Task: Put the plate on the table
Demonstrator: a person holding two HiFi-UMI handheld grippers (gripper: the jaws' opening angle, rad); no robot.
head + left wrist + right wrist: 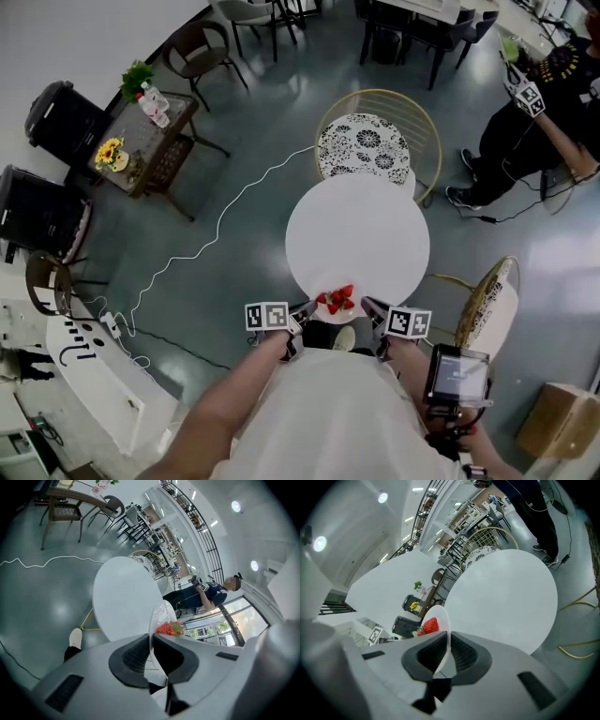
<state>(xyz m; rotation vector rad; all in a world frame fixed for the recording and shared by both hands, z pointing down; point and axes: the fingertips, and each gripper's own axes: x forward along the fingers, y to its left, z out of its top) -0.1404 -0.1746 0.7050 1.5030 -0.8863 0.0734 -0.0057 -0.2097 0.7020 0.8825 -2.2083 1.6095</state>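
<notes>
A small white plate (330, 314) with strawberries (337, 300) hangs at the near edge of the round white table (357, 234). My left gripper (302, 315) is shut on the plate's left rim and my right gripper (369, 310) is shut on its right rim. In the left gripper view the plate (161, 617) stands edge-on between the jaws of the left gripper (151, 654), with the strawberries (168, 629) just beyond. The right gripper view shows the plate (439, 618) pinched the same way by the right gripper (448, 653), strawberries (429, 626) on its left face, and the table (506, 597) ahead.
A chair with a patterned seat (364, 146) stands at the table's far side and a second chair (489, 309) at its right. A seated person (539, 112) is at the far right. A white cable (220, 225) runs over the floor at the left, near a small side table with flowers (141, 141).
</notes>
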